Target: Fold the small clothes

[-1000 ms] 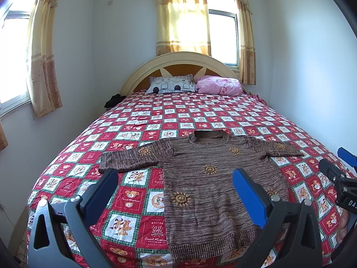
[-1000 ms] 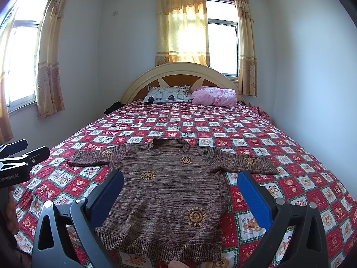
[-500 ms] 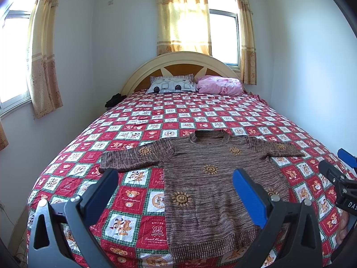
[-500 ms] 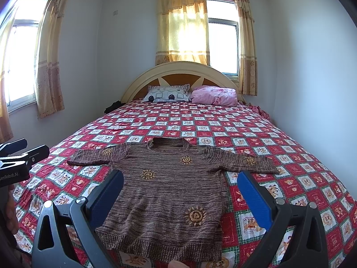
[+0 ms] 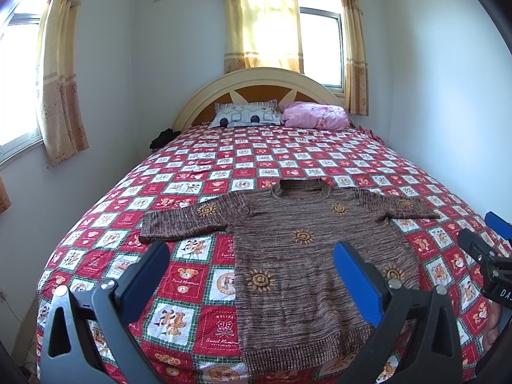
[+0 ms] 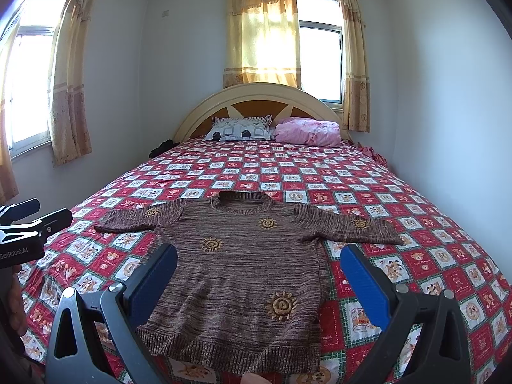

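Observation:
A small brown knit sweater [image 5: 304, 256] with orange sun motifs lies flat on the bed, neck away from me, both short sleeves spread out. It also shows in the right wrist view [image 6: 243, 272]. My left gripper [image 5: 251, 275] is open and empty, held above the near left part of the sweater. My right gripper [image 6: 259, 275] is open and empty, held above the sweater's hem. Each gripper shows at the edge of the other's view: the right gripper [image 5: 486, 256] and the left gripper [image 6: 28, 224].
The bed [image 5: 224, 172] has a red and white checked quilt. A patterned pillow [image 5: 244, 116] and a pink pillow [image 5: 315, 118] lie by the headboard. A dark item [image 5: 163, 137] sits at the bed's far left edge. Walls stand close on both sides.

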The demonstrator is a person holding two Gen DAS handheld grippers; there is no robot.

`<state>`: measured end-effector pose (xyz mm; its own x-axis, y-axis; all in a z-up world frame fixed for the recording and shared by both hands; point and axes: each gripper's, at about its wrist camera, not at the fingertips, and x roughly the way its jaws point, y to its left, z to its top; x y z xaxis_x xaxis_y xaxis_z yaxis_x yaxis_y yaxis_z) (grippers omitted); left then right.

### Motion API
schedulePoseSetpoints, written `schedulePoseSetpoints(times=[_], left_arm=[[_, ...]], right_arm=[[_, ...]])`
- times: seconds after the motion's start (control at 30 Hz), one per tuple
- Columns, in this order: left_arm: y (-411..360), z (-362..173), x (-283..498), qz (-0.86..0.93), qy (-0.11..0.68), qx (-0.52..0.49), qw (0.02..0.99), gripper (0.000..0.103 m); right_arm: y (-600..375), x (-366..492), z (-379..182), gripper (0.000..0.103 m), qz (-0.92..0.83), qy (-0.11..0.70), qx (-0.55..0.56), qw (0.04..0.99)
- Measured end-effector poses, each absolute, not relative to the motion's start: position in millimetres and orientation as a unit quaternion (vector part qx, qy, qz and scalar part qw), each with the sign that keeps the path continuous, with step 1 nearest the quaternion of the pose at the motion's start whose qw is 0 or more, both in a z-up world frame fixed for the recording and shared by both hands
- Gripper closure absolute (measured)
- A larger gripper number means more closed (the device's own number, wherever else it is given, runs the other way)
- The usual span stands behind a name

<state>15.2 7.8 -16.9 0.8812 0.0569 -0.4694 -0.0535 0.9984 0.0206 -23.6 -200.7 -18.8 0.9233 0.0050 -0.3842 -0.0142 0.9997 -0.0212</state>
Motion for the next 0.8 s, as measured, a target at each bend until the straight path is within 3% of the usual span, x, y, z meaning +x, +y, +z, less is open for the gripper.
schedulePoseSetpoints(times=[0.43, 0.8], left_arm=[[-5.6, -77.0, 59.4, 0.025, 0.286, 0.039, 0.957, 0.000], [-3.9, -123.1, 125.6, 0.023, 0.333, 0.060, 0.941, 0.000]], right_arm=[[-214.7, 21.3, -73.7, 0.001, -0.006, 0.261, -0.004, 0.965], [-288.9, 78.8, -132.3, 0.001, -0.064, 0.336, 0.044, 0.939]])
